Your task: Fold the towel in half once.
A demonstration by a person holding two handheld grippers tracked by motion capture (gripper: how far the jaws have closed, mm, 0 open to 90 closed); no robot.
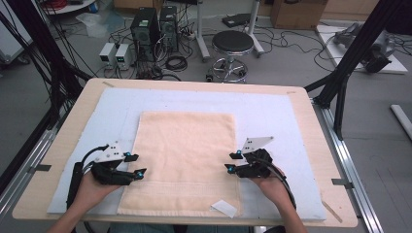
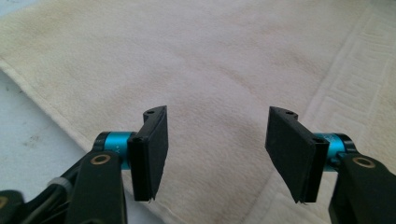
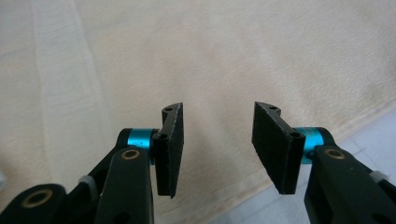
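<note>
My left gripper sits at the left edge of the cream towel, its jaws parted about halfway with nothing between them; in the left gripper view the pads hang over soft terry pile near the hem. The towel is a rectangle spread flat on a pale blue mat that covers the light wooden tabletop, with a woven band across its near end. My right gripper rests at the towel's right edge, its jaws likewise partly open and holding nothing. A small white slip lies at the towel's near right corner.
</note>
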